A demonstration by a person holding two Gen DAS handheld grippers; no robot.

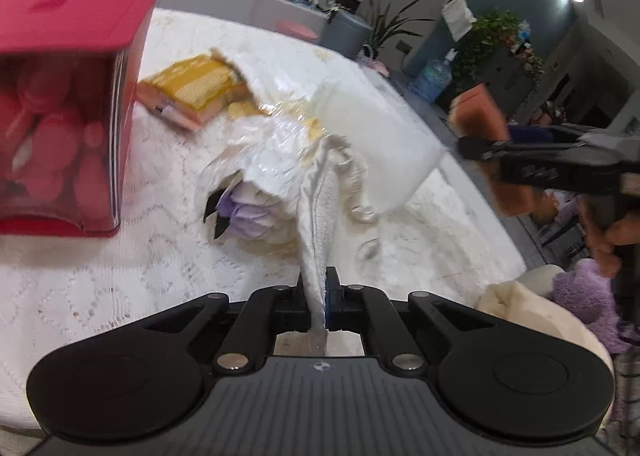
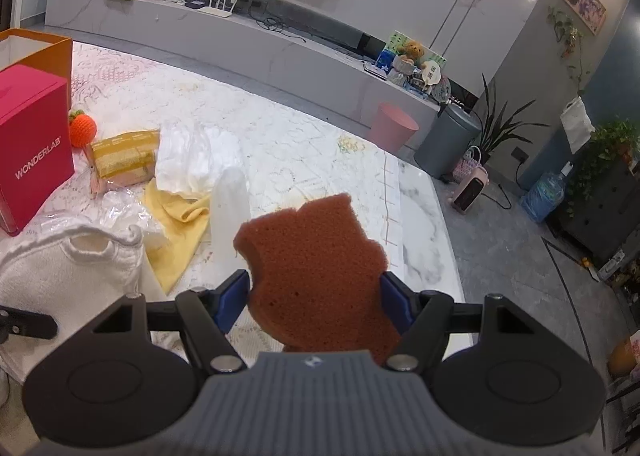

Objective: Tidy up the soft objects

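Note:
My left gripper [image 1: 318, 288] is shut on the edge of a white cloth bag [image 1: 320, 192], which hangs open over the table; the bag also shows at the left of the right wrist view [image 2: 60, 264]. My right gripper [image 2: 316, 288] is shut on a brown sponge [image 2: 316, 256] and holds it above the table; the sponge also shows at the right of the left wrist view [image 1: 478, 116]. A yellow cloth [image 2: 176, 224], a yellow packet [image 2: 120, 156], clear plastic wrap [image 1: 276, 160] and an orange knitted ball [image 2: 82, 128] lie on the table.
A pink box [image 1: 60, 104], labelled WONDERLAB in the right wrist view [image 2: 32, 144], stands at the left. An orange box [image 2: 40, 44] is behind it. A white lace tablecloth [image 2: 300, 160] covers the marble table. A purple plush [image 1: 588, 296] lies off the table's right edge.

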